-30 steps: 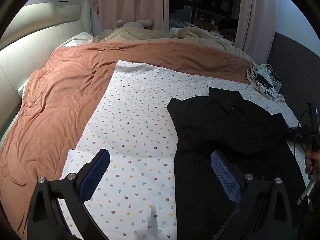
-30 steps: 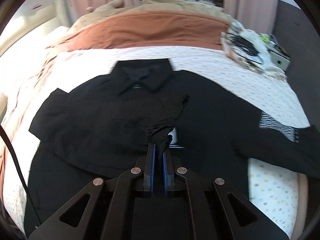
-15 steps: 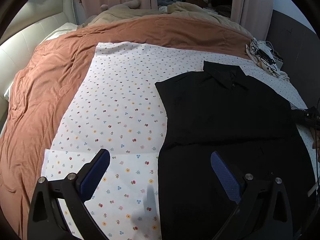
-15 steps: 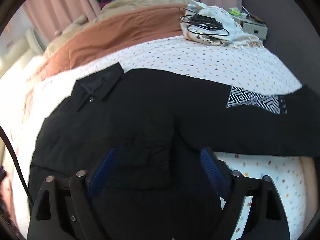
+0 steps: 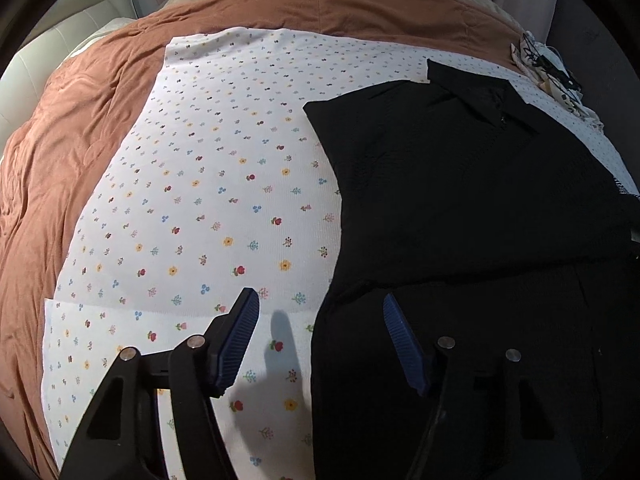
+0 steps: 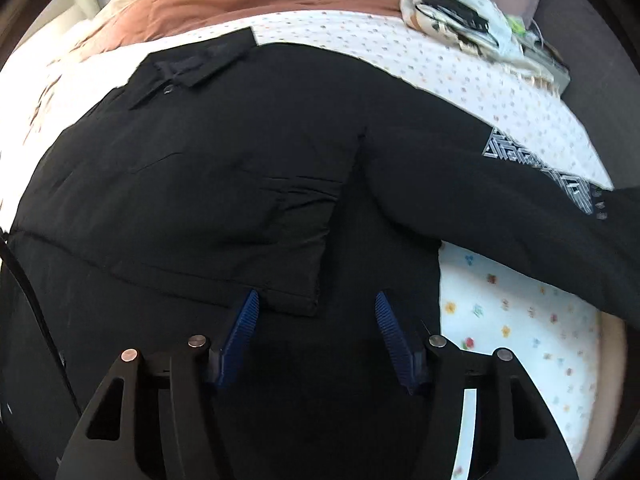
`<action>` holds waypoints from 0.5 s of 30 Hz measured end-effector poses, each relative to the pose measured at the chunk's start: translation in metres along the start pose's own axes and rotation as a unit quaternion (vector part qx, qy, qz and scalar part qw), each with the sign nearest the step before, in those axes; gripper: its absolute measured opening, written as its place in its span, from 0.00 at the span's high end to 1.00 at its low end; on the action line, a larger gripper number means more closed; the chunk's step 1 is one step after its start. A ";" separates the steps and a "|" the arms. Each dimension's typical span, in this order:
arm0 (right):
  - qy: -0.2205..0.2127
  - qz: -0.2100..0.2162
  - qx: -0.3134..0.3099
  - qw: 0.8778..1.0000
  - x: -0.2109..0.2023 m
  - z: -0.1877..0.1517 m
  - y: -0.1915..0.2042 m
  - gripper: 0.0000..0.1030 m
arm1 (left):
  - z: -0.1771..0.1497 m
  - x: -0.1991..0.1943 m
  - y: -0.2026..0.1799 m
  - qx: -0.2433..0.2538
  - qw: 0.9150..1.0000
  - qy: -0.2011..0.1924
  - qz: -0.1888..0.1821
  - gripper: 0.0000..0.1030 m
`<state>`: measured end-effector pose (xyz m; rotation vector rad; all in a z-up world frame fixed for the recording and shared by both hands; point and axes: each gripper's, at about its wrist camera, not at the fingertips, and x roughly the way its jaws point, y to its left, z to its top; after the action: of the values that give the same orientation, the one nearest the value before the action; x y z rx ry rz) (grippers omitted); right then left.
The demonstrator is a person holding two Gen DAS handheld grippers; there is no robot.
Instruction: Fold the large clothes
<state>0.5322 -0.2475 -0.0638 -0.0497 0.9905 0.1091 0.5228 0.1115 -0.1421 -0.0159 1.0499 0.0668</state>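
While both sets of jaws are closing with nothing gripped, our left gripper (image 5: 318, 340) straddles the black shirt's (image 5: 460, 184) left edge on the flowered sheet (image 5: 208, 184); our right gripper (image 6: 316, 332) hangs over a folded sleeve's (image 6: 224, 216) corner.

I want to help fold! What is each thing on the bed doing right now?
Black shirt: flat on the flowered sheet, one sleeve folded in, other sleeve stretched out.
Flowered sheet: spread flat.
Brown blanket: wrinkled.
Left hand-held gripper: closing, holding nothing.
Right hand-held gripper: closing, holding nothing.
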 end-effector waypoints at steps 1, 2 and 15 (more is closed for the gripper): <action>-0.006 -0.002 0.005 1.000 0.004 0.006 -0.001 0.44 | 0.000 0.003 0.002 -0.003 1.000 0.002 0.004 0.37; -0.008 -0.009 0.006 1.000 0.008 0.014 0.000 0.45 | -0.001 0.008 0.005 -0.008 1.000 0.006 0.009 0.37; -0.038 0.010 0.063 0.997 0.020 0.036 -0.019 0.45 | -0.006 0.009 0.018 -0.032 0.999 0.006 0.014 0.35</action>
<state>0.5755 -0.2618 -0.0610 0.0797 0.9208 0.0652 0.5213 0.1296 -0.1525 -0.0602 1.0597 0.1257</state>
